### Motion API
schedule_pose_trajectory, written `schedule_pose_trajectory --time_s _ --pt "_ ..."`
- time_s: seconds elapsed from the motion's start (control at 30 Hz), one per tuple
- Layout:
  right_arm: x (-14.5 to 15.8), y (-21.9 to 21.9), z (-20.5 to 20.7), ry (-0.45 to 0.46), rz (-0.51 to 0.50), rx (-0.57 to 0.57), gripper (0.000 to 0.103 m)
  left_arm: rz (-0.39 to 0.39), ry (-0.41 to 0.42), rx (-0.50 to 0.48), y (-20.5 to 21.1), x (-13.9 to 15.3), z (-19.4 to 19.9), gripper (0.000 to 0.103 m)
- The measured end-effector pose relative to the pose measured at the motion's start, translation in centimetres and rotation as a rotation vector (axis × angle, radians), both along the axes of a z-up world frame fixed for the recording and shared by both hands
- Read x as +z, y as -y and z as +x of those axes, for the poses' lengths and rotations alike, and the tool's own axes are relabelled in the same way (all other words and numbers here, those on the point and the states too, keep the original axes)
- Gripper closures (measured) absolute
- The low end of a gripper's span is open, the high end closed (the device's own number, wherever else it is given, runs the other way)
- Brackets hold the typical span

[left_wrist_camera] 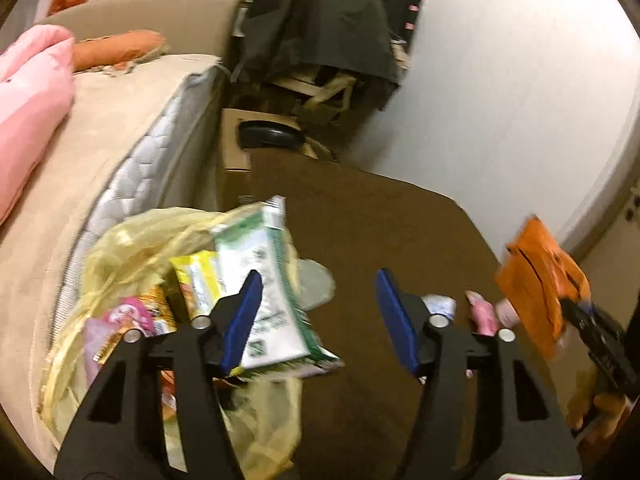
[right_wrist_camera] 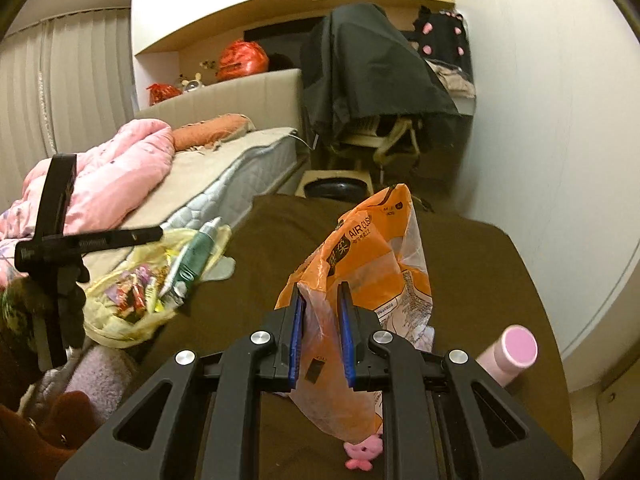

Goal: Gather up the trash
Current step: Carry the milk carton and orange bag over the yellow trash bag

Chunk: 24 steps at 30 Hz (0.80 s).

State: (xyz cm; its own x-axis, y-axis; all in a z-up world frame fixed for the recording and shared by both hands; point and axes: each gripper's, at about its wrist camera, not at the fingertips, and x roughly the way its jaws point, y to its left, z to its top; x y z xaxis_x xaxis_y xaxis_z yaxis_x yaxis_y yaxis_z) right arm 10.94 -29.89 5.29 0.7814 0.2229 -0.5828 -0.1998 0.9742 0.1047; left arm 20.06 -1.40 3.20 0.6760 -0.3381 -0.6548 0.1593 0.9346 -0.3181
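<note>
The right tool (right_wrist_camera: pixel 319 332) is nearly closed, its blue pads pinching the orange plastic bag (right_wrist_camera: pixel 368 252) and holding it up over the brown bench (right_wrist_camera: pixel 472 264). The left tool (left_wrist_camera: pixel 318 320) is spread wide and grips nothing. It hangs just right of the yellow trash bag (left_wrist_camera: pixel 132 248) on the bench's bed-side edge, stuffed with wrappers and a green-and-white package (left_wrist_camera: pixel 268 280).

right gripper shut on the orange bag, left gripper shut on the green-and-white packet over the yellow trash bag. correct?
Not quite. The left gripper is open and holds nothing, as the left wrist view shows; the green-and-white packet just lies on the yellow trash bag. The right gripper is shut on the orange bag.
</note>
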Motion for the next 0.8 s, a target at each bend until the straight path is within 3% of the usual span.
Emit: schedule_pose_trajectory --time_s 0.17,0.37,0.53,0.6,0.63,0.8 --pt "-1.9 0.7 0.6 -0.035 0.014 -0.004 0.087 -0.007 -0.057 0.085 -2.0 -1.5 2.9 0.037" --pt "-3.0 1.0 1.3 -0.059 0.027 -0.008 0.087 -0.018 -0.189 0.019 -2.3 -5.0 7.2 0.036" --pt "-3.5 0.9 1.7 -0.078 0.017 -0.012 0.087 -0.055 -0.244 0.006 -2.1 -6.8 9.3 0.036" --pt "-3.4 0.8 1.7 -0.079 0.012 -0.014 0.087 -0.072 -0.282 0.002 -1.9 -7.3 9.5 0.048" --pt "-3.4 0.9 1.8 -0.078 0.011 -0.013 0.087 -0.079 -0.298 0.003 -1.8 -7.4 9.5 0.049" --pt "-1.9 -0.4 2.0 -0.043 -0.007 0.009 0.087 -0.109 -0.240 -0.008 -2.0 -5.6 7.7 0.049"
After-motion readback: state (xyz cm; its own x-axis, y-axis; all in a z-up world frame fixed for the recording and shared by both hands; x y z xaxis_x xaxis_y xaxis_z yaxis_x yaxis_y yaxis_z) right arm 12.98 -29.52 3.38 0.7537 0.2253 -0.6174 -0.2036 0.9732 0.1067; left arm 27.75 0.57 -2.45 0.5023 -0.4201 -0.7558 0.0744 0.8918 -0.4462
